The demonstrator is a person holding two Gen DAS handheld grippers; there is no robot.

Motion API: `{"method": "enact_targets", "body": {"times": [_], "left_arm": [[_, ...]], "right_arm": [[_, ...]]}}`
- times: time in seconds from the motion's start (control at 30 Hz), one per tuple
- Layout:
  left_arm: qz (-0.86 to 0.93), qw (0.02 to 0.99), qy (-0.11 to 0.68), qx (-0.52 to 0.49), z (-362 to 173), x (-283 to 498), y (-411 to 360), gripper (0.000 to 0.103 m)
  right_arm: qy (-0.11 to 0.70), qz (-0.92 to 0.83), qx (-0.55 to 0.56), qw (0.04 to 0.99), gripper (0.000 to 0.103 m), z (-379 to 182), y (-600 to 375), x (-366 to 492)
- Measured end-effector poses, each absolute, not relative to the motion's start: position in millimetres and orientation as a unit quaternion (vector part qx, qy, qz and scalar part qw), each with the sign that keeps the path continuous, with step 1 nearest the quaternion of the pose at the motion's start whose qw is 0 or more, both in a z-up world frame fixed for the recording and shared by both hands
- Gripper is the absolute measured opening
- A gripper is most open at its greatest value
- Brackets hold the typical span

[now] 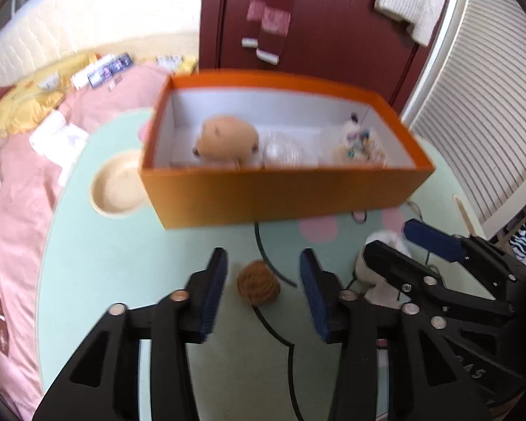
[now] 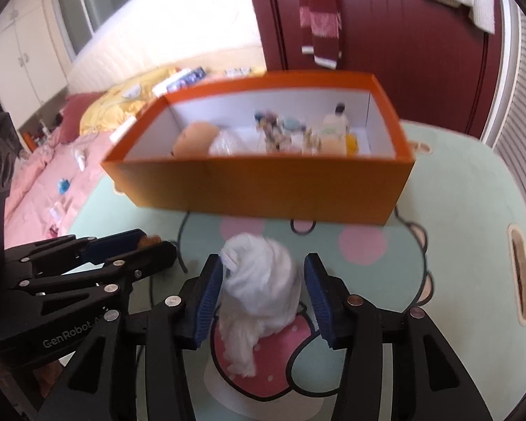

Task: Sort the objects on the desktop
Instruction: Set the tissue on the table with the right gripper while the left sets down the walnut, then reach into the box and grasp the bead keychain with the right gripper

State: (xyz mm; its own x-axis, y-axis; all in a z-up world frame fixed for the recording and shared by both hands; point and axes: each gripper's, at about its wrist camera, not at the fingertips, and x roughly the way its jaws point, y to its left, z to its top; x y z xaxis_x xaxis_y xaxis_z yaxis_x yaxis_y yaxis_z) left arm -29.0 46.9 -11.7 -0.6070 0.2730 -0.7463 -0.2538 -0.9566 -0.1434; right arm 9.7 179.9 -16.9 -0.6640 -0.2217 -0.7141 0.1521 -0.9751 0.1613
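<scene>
at the far left edge of the tabletop (image 1: 98, 280) a shallow wooden bowl (image 1: 117, 189) sits just beside the left end of the orange box (image 1: 277, 196), which stands across the far side with its open top showing a tan plush toy (image 1: 224, 138), a clear plastic ball (image 1: 284, 152) and small figurines (image 2: 273, 128) already inside, so the sorting looks well along. two loose things are left on the near half: a brown fuzzy ball (image 1: 257, 282) lying between the spread jaws of the left gripper (image 1: 263, 298), not touched by either pad, and to its right a white fluffy toy (image 2: 259, 287) standing between the open jaws of the right gripper (image 2: 261, 294); its left pad seems to brush the fur, though the right pad is apart from it, so neither gripper holds anything yet. the two grippers work close side by side, which leaves little room between them. the strip of tabletop between the toys and the box front is bare, so lifting up and forward over the near box wall looks unobstructed. on the right, the tabletop edge carries a slot-shaped handle cutout (image 2: 519, 277) and open surface.
</scene>
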Motion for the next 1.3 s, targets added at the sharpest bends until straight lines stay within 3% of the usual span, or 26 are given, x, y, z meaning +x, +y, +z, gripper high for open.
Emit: {"method": "enact_targets", "body": {"times": [0.07, 0.1, 0.23, 0.6, 0.77, 0.8, 0.83, 0.87, 0.9, 1.3], "left_arm": [[0.911, 0.132, -0.025, -0.391, 0, -25, 38, 0.079], [0.912, 0.134, -0.038, -0.385, 3, -25, 33, 0.081], [0.908, 0.136, -0.079, -0.388, 5, -25, 20, 0.081], [0.912, 0.126, -0.078, -0.384, 9, -31, 13, 0.081], [0.910, 0.125, -0.082, -0.387, 8, -34, 10, 0.081], [0.909, 0.125, -0.084, -0.388, 7, -35, 9, 0.081], [0.909, 0.125, -0.086, -0.389, 7, -35, 8, 0.081], [0.908, 0.125, -0.088, -0.389, 7, -35, 8, 0.081], [0.908, 0.125, -0.089, -0.389, 7, -35, 8, 0.081], [0.910, 0.128, -0.086, -0.384, 11, -37, 7, 0.081]], "right_arm": [[-0.049, -0.924, 0.366, 0.097, 0.064, -3, 183, 15], [-0.052, -0.931, 0.350, 0.094, 0.069, 5, 185, 18], [-0.070, -0.929, 0.351, 0.096, 0.069, 13, 192, 12], [-0.051, -0.932, 0.350, 0.083, 0.068, 33, 192, -38], [-0.045, -0.916, 0.390, 0.085, 0.058, 30, 186, -66], [-0.038, -0.907, 0.412, 0.081, 0.052, 24, 183, -73], [-0.030, -0.897, 0.435, 0.075, 0.037, 17, 181, -79], [-0.020, -0.892, 0.446, 0.071, 0.034, 12, 180, -83], [-0.003, -0.897, 0.438, 0.065, 0.023, 12, 177, -83], [-0.050, -0.906, 0.410, 0.096, 0.017, 24, 188, -68]]}}
